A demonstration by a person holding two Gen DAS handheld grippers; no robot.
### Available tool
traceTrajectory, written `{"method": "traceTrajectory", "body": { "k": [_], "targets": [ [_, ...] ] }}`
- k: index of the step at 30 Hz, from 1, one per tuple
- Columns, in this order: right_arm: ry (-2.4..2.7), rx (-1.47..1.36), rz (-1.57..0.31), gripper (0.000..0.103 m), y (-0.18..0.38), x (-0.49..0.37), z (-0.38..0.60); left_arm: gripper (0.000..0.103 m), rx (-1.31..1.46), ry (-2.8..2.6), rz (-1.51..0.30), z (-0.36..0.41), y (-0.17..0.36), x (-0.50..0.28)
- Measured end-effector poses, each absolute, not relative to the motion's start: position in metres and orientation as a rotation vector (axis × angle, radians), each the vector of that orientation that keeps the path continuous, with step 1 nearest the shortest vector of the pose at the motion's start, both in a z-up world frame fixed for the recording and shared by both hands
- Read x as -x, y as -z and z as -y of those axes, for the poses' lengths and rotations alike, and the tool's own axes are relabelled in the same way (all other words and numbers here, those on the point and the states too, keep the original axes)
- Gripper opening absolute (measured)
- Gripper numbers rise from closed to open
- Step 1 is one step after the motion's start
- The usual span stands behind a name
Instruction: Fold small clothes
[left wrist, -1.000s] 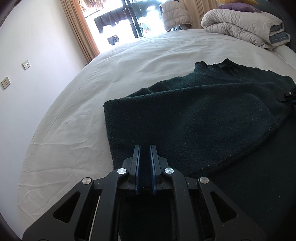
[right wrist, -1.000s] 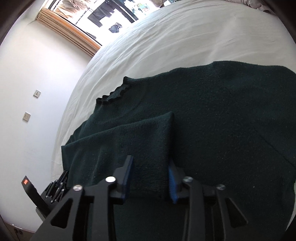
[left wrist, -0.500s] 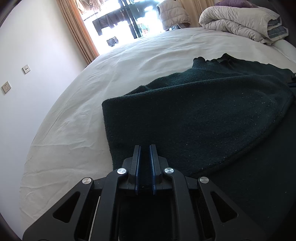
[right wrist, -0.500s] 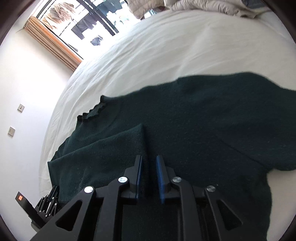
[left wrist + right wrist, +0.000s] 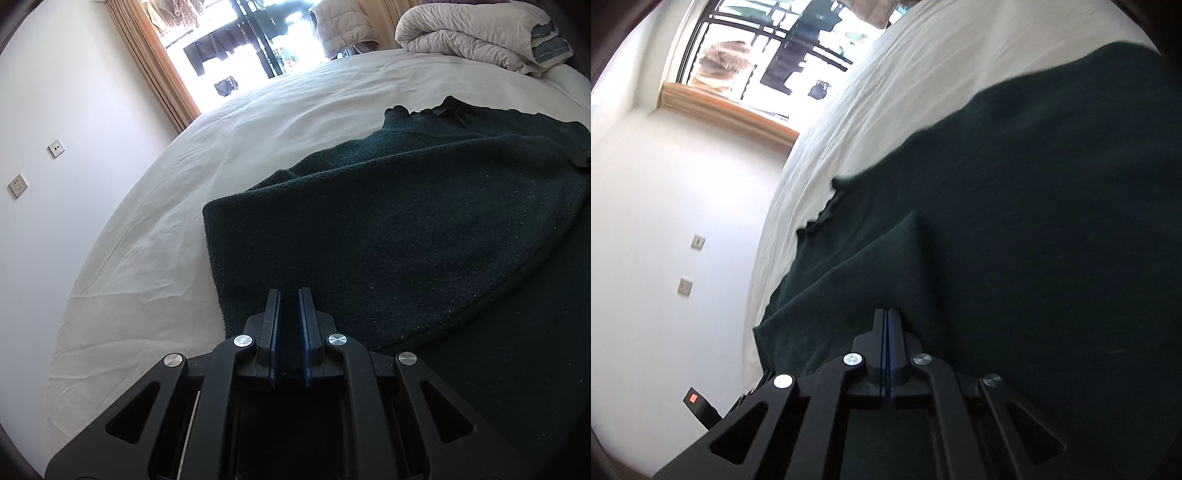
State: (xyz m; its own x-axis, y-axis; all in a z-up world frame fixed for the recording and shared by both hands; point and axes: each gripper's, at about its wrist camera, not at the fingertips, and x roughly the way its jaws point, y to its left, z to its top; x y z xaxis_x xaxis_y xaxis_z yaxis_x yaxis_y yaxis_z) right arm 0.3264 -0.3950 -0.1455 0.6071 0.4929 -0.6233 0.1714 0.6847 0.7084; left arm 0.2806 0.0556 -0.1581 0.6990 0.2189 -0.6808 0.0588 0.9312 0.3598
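A dark green knit sweater (image 5: 424,221) lies on the white bed (image 5: 258,140), its left part folded over the body. My left gripper (image 5: 290,295) is shut on the sweater's near edge. In the right wrist view the sweater (image 5: 1034,221) fills the frame, with its ruffled collar (image 5: 827,210) at the left. My right gripper (image 5: 887,314) is shut tight on the edge of the folded-over flap and is rolled to one side. The left gripper's body (image 5: 701,402) shows at the lower left.
A folded pale duvet (image 5: 480,33) lies at the bed's far right corner. A white wall with sockets (image 5: 17,184) runs along the left. A bright window with a tan curtain (image 5: 155,66) is beyond the bed.
My right gripper has closed from open onto the flap's edge, then lifted and rolled sideways. The left gripper stays shut and has shifted slightly; the fold has lifted a little.
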Motion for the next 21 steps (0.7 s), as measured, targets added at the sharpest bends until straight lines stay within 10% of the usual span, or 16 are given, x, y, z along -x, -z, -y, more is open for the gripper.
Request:
{"method": "traceTrajectory", "body": {
  "k": [6, 21],
  "targets": [
    [0.078, -1.050, -0.587, 0.062, 0.120, -0.208, 0.568, 0.009, -0.369, -0.091, -0.796, -0.055, 0.158, -0.282],
    [0.354, -1.380, -0.435, 0.048, 0.171, -0.134, 0.731, 0.009, -0.455, -0.142, -0.786, -0.038, 0.167, -0.283]
  ]
}}
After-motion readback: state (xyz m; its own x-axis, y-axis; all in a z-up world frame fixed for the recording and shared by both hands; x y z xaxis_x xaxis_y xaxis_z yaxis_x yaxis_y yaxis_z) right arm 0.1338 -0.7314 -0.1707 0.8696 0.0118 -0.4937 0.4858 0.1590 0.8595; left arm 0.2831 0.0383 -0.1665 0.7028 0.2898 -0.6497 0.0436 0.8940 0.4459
